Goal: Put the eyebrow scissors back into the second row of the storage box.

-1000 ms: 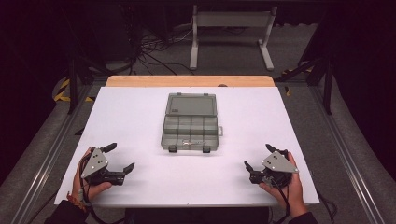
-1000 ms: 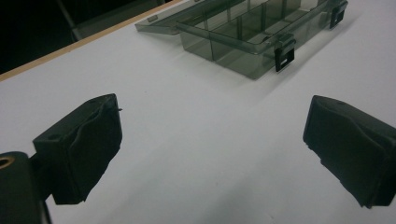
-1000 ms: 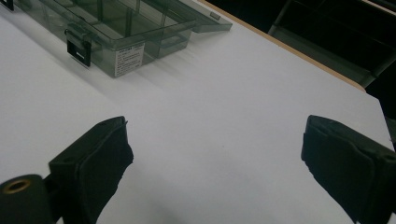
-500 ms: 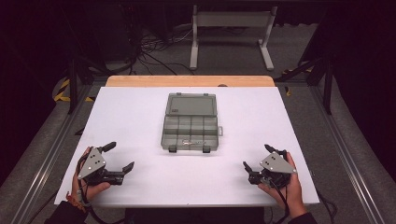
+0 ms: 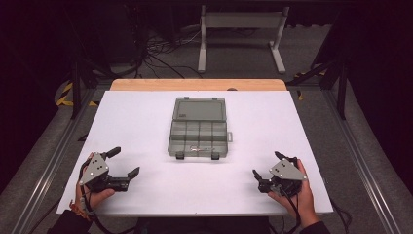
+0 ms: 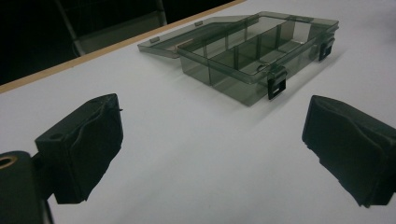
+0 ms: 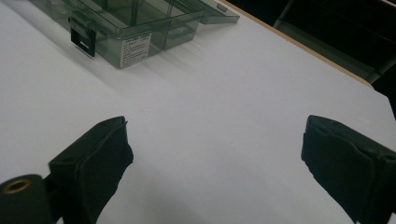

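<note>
Smoky clear plastic makes up the box (image 5: 198,127), which sits open in the middle of the white table (image 5: 146,117), lid laid flat behind it. My left tongs (image 5: 122,163) rest near the box's left front, jaws apart. My right tongs (image 5: 269,165) rest near its right front, jaws apart too.

In the right tool view the box (image 7: 135,28) is cut by the top and left edges, so its far compartments and lid (image 7: 205,11) mostly fall outside, and the print on its white label (image 7: 135,48) is too small to read. In the high view the person's forearms leave the bottom edge, and the label inside the lid (image 5: 182,115) is illegible. Beyond the desk (image 5: 146,195), the floor cables (image 5: 165,48) blur into darkness.
</note>
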`<state>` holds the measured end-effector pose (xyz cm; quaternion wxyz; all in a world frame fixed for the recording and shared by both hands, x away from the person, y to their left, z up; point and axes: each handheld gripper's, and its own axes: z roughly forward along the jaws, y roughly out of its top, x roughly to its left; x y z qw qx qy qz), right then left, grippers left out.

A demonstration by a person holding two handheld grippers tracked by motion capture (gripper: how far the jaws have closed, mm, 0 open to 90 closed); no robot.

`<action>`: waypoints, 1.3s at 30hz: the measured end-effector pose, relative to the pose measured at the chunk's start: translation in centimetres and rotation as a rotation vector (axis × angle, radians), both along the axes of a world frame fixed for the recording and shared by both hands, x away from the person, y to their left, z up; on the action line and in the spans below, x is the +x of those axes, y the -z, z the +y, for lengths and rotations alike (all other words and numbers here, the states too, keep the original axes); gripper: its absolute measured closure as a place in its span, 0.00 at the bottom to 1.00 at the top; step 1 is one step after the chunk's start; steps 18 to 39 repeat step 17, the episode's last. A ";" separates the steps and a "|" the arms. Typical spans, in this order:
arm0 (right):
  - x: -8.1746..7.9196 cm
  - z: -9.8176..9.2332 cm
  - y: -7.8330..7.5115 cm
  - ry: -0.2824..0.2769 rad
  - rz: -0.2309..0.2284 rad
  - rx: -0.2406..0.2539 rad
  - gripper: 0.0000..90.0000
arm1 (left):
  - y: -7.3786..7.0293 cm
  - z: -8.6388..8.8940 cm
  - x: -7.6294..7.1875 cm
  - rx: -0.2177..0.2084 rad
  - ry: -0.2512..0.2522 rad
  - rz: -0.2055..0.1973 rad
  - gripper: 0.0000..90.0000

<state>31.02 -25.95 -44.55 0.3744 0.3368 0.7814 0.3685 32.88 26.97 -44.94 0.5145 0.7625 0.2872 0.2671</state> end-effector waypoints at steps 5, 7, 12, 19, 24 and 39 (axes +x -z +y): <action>0.1 0.1 0.0 -0.006 -0.001 -0.009 0.09 | 0.0 -0.1 0.1 0.009 0.003 -0.011 0.07; 0.2 0.1 0.1 -0.004 -0.002 -0.011 0.09 | 0.1 0.0 0.2 0.007 0.006 -0.003 0.07; 0.3 0.1 0.3 -0.006 0.008 -0.011 0.09 | 0.1 0.0 0.2 0.006 0.002 -0.002 0.07; 0.2 0.0 0.3 -0.003 0.010 -0.013 0.09 | 0.2 -0.2 0.4 0.014 -0.003 0.000 0.07; 0.2 0.0 0.3 -0.003 0.010 -0.013 0.09 | 0.2 -0.2 0.4 0.014 -0.003 0.000 0.07; 0.2 0.0 0.3 -0.003 0.010 -0.013 0.09 | 0.2 -0.2 0.4 0.014 -0.003 0.000 0.07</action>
